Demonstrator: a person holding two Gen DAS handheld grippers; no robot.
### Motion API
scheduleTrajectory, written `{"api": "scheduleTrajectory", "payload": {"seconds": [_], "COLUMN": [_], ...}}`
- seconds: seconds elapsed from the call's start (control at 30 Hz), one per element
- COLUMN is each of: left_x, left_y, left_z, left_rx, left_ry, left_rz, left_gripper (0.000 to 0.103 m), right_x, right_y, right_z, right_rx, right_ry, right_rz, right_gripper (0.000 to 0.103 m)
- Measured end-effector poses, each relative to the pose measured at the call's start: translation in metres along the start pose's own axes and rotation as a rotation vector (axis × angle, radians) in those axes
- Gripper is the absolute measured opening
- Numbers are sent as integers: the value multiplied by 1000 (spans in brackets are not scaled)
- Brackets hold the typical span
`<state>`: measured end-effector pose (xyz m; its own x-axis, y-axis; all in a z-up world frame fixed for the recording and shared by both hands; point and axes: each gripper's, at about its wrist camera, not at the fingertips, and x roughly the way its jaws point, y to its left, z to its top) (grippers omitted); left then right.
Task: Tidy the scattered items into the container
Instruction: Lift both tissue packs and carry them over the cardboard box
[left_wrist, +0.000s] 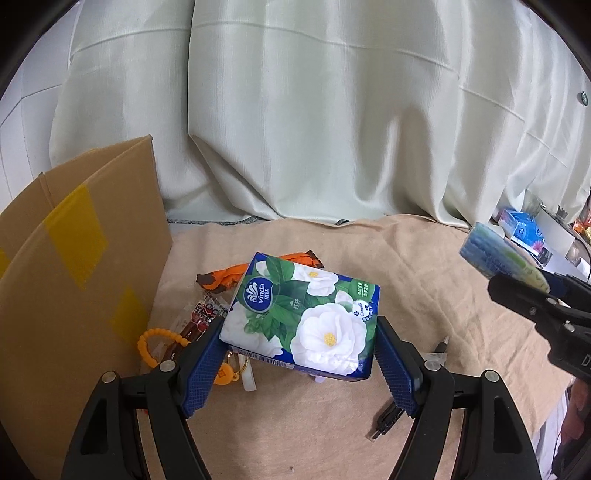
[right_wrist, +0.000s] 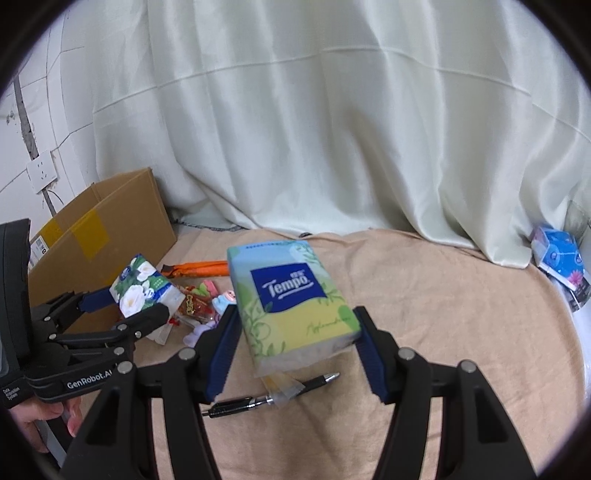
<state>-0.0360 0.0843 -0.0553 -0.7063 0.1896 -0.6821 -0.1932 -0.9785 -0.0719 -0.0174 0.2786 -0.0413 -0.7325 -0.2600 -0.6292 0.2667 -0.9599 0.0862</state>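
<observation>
Nearest, the right gripper (right_wrist: 295, 332) clamps the Tempo tissue pack (right_wrist: 291, 299) above the pen (right_wrist: 273, 397), its long axis running near to far. Leftward, the left gripper (left_wrist: 299, 354) clamps the Vinda tissue pack (left_wrist: 301, 314), lifted over the snack clutter. Far left, the cardboard box (left_wrist: 74, 258) stands; bare blanket (right_wrist: 443, 295) stretches right.

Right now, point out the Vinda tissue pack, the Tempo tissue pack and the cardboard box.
Vinda tissue pack (left_wrist: 300, 317), left wrist view, on its flowered top face.
Tempo tissue pack (right_wrist: 291, 299), right wrist view, on its top face below the blue logo.
Cardboard box (right_wrist: 122, 218), right wrist view, on its raised flap.
</observation>
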Motion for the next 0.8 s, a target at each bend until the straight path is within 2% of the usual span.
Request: {"api": "scheduleTrajectory", "payload": {"seconds": [0.6,0.8], "left_x": [0,-8], "left_y": [-7,-4], "left_z": [-5,-1], "left_rx": [15,8], "left_ry": [18,3], "left_rz": [17,14], "left_gripper": [78,78], "right_x": [8,-2], "right_y": [-4,0], "right_z": [-6,-2], "right_rx": [8,-1], "right_ry": [32,-4], "right_rz": [5,3], "right_gripper": [62,62]}}
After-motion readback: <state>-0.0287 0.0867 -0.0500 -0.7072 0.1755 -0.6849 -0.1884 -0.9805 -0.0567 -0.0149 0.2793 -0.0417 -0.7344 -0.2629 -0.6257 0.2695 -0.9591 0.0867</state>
